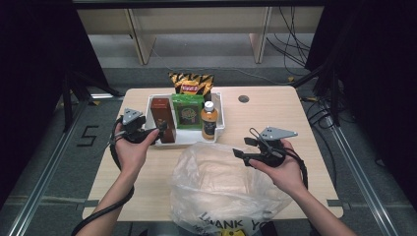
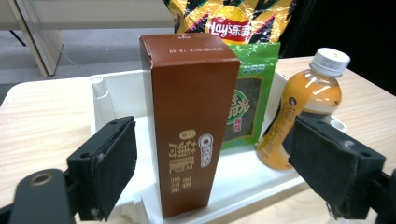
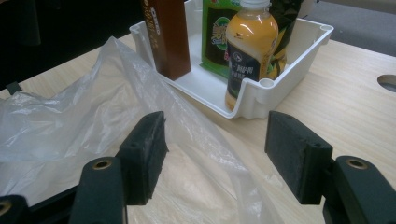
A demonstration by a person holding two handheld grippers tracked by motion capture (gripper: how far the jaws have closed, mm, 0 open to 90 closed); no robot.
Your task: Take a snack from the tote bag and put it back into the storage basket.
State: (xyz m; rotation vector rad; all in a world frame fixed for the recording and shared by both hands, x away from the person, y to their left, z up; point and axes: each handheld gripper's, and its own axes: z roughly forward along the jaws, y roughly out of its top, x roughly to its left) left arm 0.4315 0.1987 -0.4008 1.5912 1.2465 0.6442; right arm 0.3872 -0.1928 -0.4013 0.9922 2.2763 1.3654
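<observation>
A tall brown cardboard box [image 2: 189, 126] with gold lettering is seen standing upright at the near left corner of a white plastic tray [image 1: 220, 125] on a light wooden table [image 1: 275, 113], and it is framed by the left gripper [image 2: 212, 163], whose two black padded jaws are spread wide on either side of it with clear gaps, so that nothing is clasped. In the high view the same left gripper [image 1: 160, 130] is held just at the box [image 1: 162, 118]. Three other things are counted in the tray: one flat green foil pouch [image 2: 250, 93] leaning behind the box, one orange-juice bottle [image 2: 308, 102] with a white cap standing upright to the right of it, and one yellow-and-black crisp bag [image 2: 233, 21] propped at the far wall. The bottle is well clear of the box, while the pouch is partly hidden behind it. A crumpled clear plastic bag [image 1: 221, 187] with dark printing is spread over the near middle of the table, just in front of the tray, and its edge is seen close to the tray's near rim. The right gripper [image 1: 248, 150] is held above the bag's right side, its jaws parted and empty; in the right gripper view a fold of the film [image 3: 93, 116] is seen lying between and below them, untouched as far as can be told. One round hole [image 1: 243, 99] is noted in the tabletop beyond the tray.
</observation>
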